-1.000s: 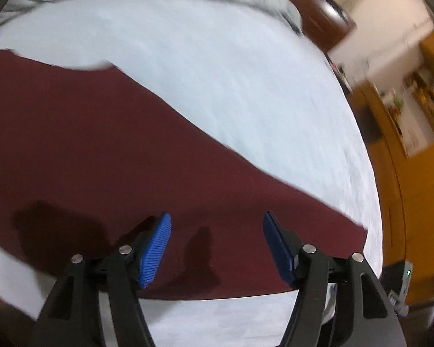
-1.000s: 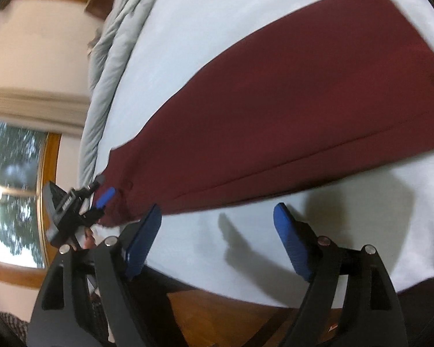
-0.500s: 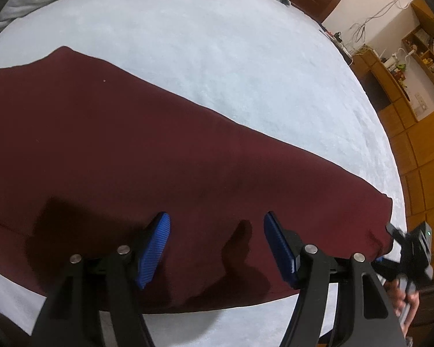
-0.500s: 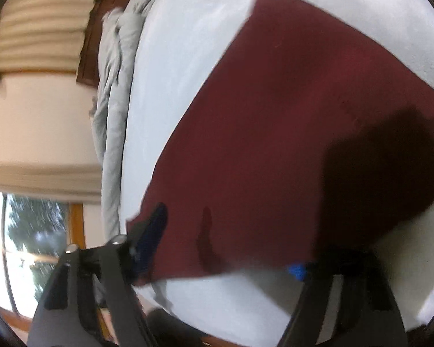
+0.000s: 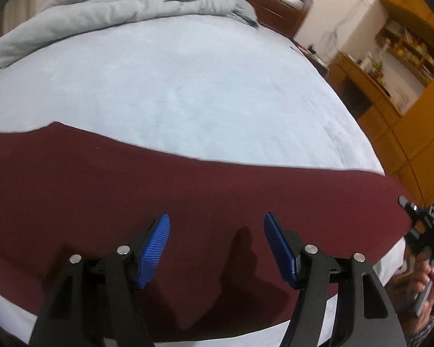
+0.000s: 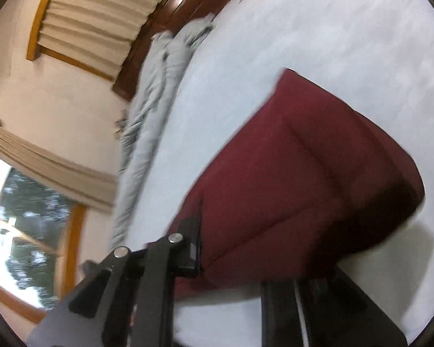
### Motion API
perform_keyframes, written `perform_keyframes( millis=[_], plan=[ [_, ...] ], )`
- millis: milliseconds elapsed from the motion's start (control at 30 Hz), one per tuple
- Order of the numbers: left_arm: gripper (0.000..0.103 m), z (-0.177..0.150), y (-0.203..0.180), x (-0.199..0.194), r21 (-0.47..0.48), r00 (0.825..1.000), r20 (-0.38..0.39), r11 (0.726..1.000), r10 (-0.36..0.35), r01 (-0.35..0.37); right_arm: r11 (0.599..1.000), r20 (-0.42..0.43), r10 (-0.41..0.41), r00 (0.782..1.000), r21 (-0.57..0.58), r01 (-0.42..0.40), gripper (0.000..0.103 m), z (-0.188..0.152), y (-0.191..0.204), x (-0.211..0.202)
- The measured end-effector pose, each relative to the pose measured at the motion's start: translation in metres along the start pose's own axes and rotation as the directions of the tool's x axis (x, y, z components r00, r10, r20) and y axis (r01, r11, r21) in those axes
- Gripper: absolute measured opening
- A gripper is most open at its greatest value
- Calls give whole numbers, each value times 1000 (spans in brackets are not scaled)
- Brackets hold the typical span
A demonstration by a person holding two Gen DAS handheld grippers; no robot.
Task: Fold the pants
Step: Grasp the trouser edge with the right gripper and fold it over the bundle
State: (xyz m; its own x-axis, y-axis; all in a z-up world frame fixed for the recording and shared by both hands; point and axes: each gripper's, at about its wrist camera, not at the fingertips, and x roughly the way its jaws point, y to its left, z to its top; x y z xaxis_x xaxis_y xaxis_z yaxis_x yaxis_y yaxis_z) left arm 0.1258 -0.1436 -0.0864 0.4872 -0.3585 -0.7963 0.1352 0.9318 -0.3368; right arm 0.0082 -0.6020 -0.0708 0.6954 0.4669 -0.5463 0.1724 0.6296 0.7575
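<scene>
One lengthwise fold is being judged done: maroon pants (image 5: 188, 202) are lying as a long band across the pale bed (image 5: 188, 86); right gripper (image 6: 231, 263), jaws just closed, is pinching the leg end; left gripper (image 5: 217, 245) is being held half open above the cloth, gripping nothing; crosswise folds are remaining.

Indoor light was soft and even. The left wrist view was mostly sharp, with dark shadows falling on the maroon fabric pants (image 5: 188, 202). The right wrist view was motion-blurred throughout, the bright daylit window (image 6: 23, 231) blown out. Both showed heavy fisheye bending and black vignetted corners.
</scene>
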Motion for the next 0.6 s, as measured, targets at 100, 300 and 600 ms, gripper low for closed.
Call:
perform_keyframes(
  millis=[100, 300, 600],
  plan=[
    [68, -14, 3, 32, -2, 995, -95, 1000, 11, -11, 986, -19, -159, 987, 55, 160, 14, 2, -47, 1],
    [71, -22, 6, 47, -9, 995, -104, 1000, 9, -11, 968, -123, -205, 971, 120, 220, 18, -11, -92, 27],
    [75, -29, 11, 45, 33, 997, -77, 999, -1, 3, 956, -75, -141, 987, 248, 155, 33, -27, -105, 6]
  ],
)
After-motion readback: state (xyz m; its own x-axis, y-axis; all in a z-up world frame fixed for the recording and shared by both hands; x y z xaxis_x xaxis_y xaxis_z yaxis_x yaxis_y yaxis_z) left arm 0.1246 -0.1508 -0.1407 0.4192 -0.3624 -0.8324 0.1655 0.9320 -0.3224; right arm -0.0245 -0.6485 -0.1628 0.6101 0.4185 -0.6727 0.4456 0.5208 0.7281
